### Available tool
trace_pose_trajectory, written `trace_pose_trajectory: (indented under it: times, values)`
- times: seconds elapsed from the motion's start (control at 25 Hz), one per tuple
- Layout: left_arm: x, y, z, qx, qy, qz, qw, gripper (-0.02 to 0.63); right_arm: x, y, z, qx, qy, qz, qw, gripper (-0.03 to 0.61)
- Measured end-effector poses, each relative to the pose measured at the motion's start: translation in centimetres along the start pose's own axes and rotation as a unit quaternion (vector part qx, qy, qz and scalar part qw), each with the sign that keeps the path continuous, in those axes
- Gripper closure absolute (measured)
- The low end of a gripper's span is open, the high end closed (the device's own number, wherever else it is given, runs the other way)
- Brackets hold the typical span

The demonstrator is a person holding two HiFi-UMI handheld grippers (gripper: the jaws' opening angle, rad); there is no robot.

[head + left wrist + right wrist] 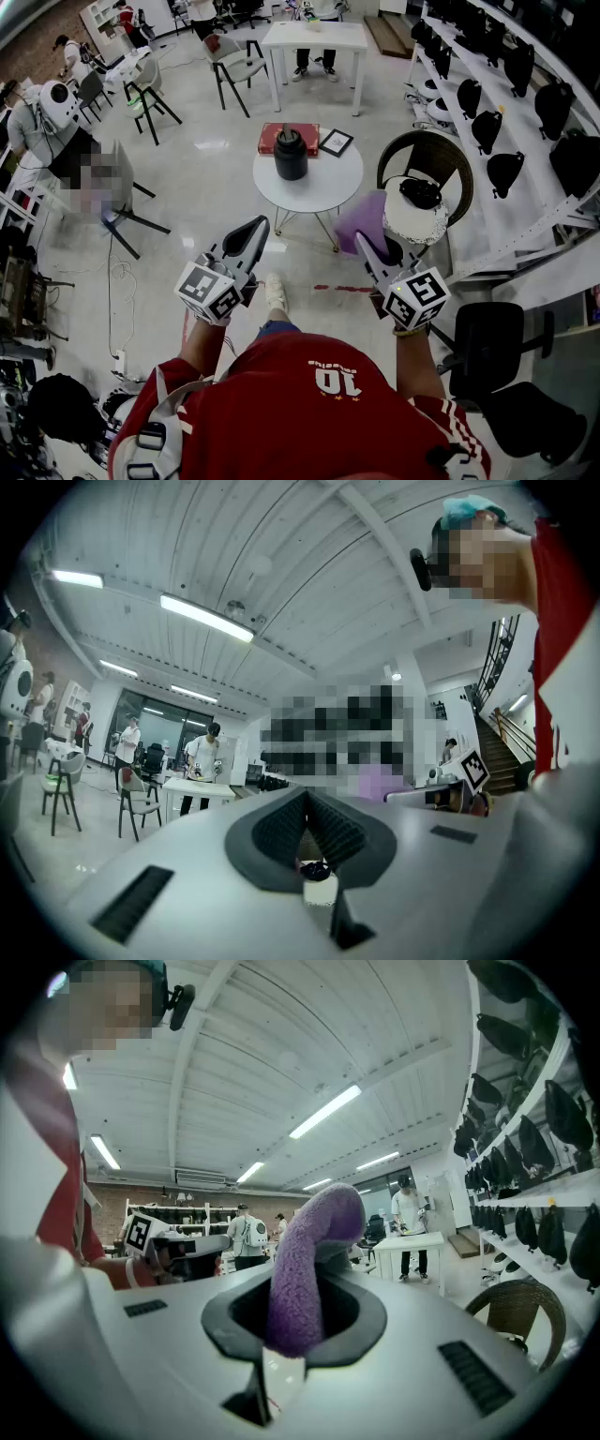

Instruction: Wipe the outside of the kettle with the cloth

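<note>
Currently a person in a red shirt stands well back from a black kettle (291, 153), with a gripper held out in front in each hand. The kettle stands upright near the middle of a small round table (330, 193). A red book (275, 138) lies just behind the kettle, and a small framed picture (337, 142) lies just to the kettle's right. Nothing touches the kettle.

The right gripper (365, 243) points toward the kettle from the person's side and a little to the right, well apart from it. Its jaws are clamped on a purple cloth (365, 217). The cloth rises out between the jaws and flops over at its top, filling the gap between them. It seems to be pinched low down, probably so that the loose upper part is free to rub the kettle's wall.

The left gripper (256, 228) points at the kettle from the person's side and a little to the left, also well apart from it. Its jaws are closed, tips meeting, with nothing between them. I judge that this hand is kept free to steady the kettle during wiping, though the jaws would need to open for that.

Wiping has not begun. By my reading this is the approach, and both tools need to come forward to the kettle.
</note>
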State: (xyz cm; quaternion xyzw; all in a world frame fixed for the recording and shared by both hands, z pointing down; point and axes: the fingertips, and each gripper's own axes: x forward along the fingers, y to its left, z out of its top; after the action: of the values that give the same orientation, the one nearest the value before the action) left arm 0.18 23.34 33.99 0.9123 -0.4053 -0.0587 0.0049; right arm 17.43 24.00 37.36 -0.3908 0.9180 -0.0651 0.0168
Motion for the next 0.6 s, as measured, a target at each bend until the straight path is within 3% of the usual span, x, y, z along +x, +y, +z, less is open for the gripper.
trace_pose_trajectory:
  times: [0.6]
  values:
    - [0.05, -0.81, -0.66, 0.017, 0.002, -0.028, 0.9995, 0.607, -0.29, -0.80, 0.77, 0.026, -0.023, -0.005, 0.999, 0.517]
